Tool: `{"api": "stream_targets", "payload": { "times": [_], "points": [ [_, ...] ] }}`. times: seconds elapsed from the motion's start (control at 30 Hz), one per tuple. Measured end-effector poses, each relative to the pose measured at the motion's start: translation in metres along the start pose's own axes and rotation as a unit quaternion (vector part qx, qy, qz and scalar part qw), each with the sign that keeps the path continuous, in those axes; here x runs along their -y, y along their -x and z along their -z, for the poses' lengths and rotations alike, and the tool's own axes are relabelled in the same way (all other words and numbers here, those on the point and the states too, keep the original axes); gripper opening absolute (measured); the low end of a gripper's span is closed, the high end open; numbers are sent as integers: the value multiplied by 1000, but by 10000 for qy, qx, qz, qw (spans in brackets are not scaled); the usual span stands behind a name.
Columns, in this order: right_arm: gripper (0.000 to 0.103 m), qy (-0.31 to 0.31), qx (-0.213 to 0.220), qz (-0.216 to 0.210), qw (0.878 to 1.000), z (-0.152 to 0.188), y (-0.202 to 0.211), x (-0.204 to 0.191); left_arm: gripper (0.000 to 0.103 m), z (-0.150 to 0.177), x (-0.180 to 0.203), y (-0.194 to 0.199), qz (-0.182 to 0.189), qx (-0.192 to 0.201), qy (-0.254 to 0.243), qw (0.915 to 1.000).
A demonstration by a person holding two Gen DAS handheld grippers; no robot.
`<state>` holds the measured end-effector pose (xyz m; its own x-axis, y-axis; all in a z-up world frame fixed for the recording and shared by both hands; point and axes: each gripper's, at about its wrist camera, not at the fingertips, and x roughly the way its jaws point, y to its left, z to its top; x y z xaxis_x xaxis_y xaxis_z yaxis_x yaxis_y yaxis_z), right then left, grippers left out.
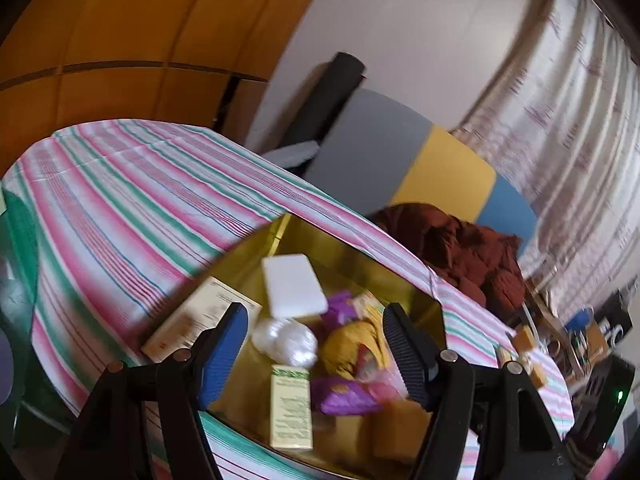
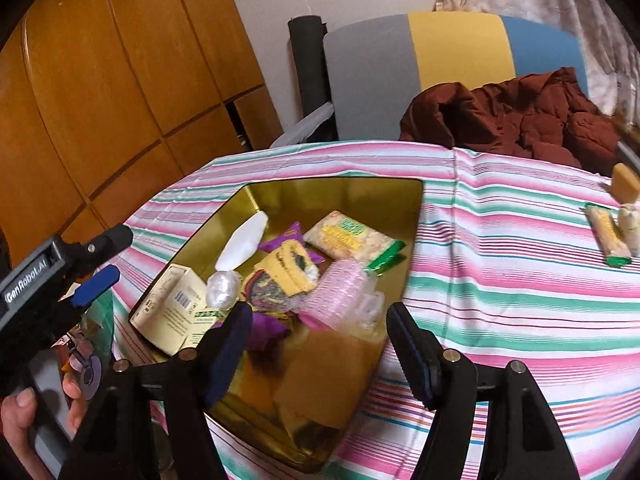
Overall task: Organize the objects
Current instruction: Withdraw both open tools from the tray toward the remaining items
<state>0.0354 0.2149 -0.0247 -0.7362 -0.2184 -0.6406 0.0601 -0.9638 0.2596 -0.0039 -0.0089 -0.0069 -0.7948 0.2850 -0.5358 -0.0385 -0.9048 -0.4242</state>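
Note:
A gold tin box (image 2: 414, 216) sits on the striped tablecloth and holds several items: a cream carton (image 2: 172, 304), a white pouch (image 2: 244, 240), purple packets, a green-edged snack bag (image 2: 352, 240) and a pink ribbed piece (image 2: 340, 292). The tin also shows in the left wrist view (image 1: 400, 276), with a white flat box (image 1: 294, 284) and a yellow-green carton (image 1: 291, 408) inside. My left gripper (image 1: 316, 356) is open and empty above the tin. My right gripper (image 2: 318, 356) is open and empty over the tin's near end.
On the cloth at the right lie a snack bar (image 2: 606, 236), a pale packet (image 2: 630, 224) and a tan block (image 2: 626, 184). A brown jacket (image 2: 520, 116) lies on a grey-yellow-blue chair (image 2: 456, 48). Wooden cabinets (image 2: 100, 80) stand left.

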Motion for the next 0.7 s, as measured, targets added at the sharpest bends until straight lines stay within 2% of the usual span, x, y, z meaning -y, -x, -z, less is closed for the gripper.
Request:
{"api": "stream_targets", "payload": {
  "times": [0.27, 0.47, 0.7],
  "points": [
    [71, -240, 165, 324, 9991, 1, 21, 38, 71, 20, 39, -1, 496, -280, -732, 9957],
    [71, -327, 209, 738, 9965, 9, 37, 81, 71, 43, 72, 4, 908, -459, -1273, 9866],
    [71, -601, 75, 1272, 9900, 25, 48, 147, 71, 73, 104, 3, 1216, -901, -1529, 9766]
  ]
}}
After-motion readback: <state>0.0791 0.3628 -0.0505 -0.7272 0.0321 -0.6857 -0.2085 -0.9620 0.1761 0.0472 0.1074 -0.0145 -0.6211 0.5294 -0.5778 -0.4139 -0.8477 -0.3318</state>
